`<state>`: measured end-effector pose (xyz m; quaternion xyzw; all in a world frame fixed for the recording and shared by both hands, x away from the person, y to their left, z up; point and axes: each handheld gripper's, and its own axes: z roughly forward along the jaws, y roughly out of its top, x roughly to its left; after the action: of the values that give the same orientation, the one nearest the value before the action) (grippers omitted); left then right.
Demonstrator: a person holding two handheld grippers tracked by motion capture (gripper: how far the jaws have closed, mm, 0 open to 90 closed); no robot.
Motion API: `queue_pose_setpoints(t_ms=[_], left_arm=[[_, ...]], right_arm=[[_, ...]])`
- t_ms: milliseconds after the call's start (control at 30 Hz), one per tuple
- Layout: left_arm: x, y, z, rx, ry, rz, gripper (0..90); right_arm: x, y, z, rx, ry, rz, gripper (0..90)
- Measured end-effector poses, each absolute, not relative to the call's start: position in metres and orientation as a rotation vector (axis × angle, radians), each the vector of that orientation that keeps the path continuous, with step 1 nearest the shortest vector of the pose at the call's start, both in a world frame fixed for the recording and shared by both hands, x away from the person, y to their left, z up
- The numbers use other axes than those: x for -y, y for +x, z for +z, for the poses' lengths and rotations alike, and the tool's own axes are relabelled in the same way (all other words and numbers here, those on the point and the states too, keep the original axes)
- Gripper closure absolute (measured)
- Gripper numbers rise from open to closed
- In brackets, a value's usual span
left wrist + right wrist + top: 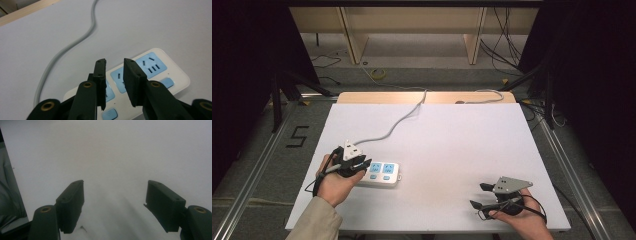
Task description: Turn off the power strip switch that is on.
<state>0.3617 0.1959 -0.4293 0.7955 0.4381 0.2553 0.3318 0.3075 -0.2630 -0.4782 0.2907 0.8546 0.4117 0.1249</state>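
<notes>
Near the tabletop's [462,140] left edge, the power strip [382,173] lay lengthwise left-to-right; the left claw [115,75], slightly parted and empty, hovered level above its left end.

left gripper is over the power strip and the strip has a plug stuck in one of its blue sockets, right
Not quite. The left gripper is over the power strip, but no plug sits in its blue sockets; the left gripper view shows their slots bare.
</notes>
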Motion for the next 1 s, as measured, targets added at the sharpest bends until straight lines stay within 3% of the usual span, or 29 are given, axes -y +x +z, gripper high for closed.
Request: queue_pose_setpoints(t_ms=[567,1000], left_arm=[[-0.208,0.363,-0.434,-1.185,2.016,0.662,64.6],[-0.213,0.356,-0.444,-1.059,1.963,0.605,46.6]], right_arm=[[0.263,0.307,-0.478,-2.489,0.846,1.2,31.8],[0.264,0.307,-0.478,-2.485,0.845,1.204,31.8]])
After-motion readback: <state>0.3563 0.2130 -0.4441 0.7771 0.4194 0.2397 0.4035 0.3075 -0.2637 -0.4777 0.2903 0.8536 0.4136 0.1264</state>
